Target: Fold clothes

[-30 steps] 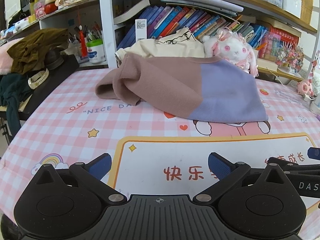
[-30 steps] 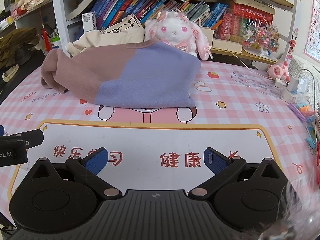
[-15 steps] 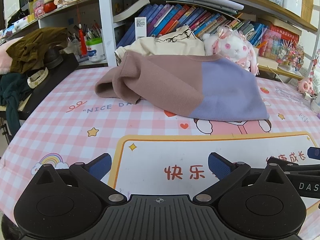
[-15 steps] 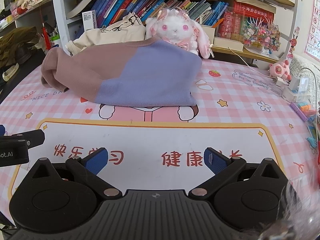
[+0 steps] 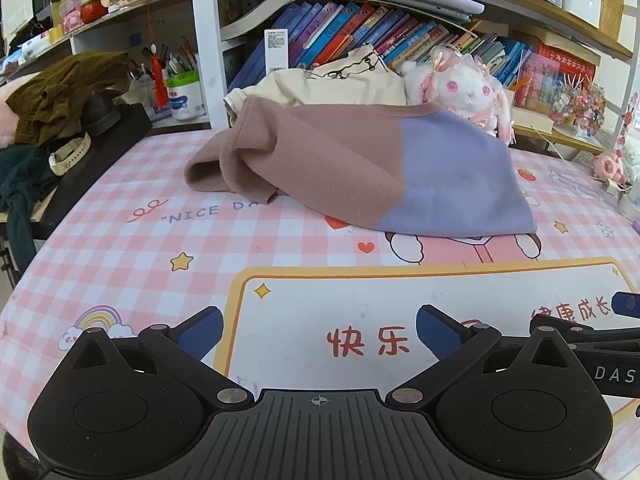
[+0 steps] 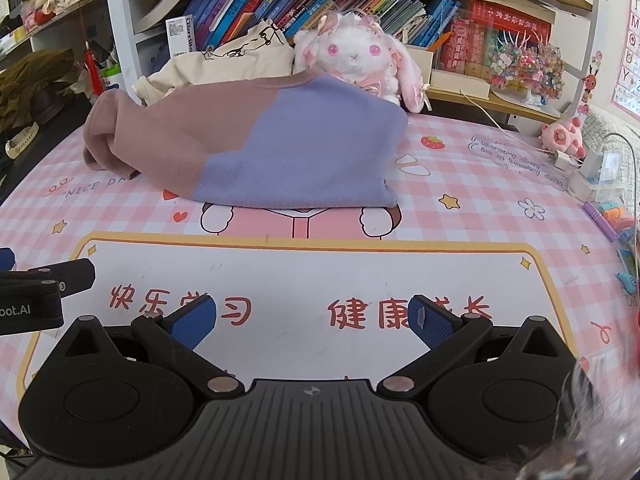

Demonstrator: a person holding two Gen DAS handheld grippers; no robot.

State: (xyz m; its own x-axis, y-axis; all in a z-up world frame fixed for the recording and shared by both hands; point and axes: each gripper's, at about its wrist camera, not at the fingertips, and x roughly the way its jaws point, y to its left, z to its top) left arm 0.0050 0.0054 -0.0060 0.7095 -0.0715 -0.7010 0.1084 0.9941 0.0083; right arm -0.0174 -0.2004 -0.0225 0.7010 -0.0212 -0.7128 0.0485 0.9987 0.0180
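Observation:
A folded pink-brown and lilac sweater (image 5: pixel 360 168) (image 6: pixel 272 152) lies at the far side of the pink checked table mat (image 5: pixel 120 264) (image 6: pixel 460 232), its sleeve bunched at the left. A cream garment (image 5: pixel 332 84) (image 6: pixel 224 64) sits behind it against the books. My left gripper (image 5: pixel 318 328) is open above the mat's white panel, well short of the sweater, with nothing between its blue pads. My right gripper (image 6: pixel 312 320) is open too, beside it to the right, equally far from the sweater.
A white plush rabbit (image 5: pixel 464 92) (image 6: pixel 356 60) sits behind the sweater's right end. Bookshelves (image 5: pixel 360 32) back the table. Dark clothes and a black case (image 5: pixel 60 120) lie at the left edge. Small toys and a cable (image 6: pixel 580 156) crowd the right edge.
Both grippers have drifted slightly; the view of the sweater shifts a little. Nothing was grasped or let go.

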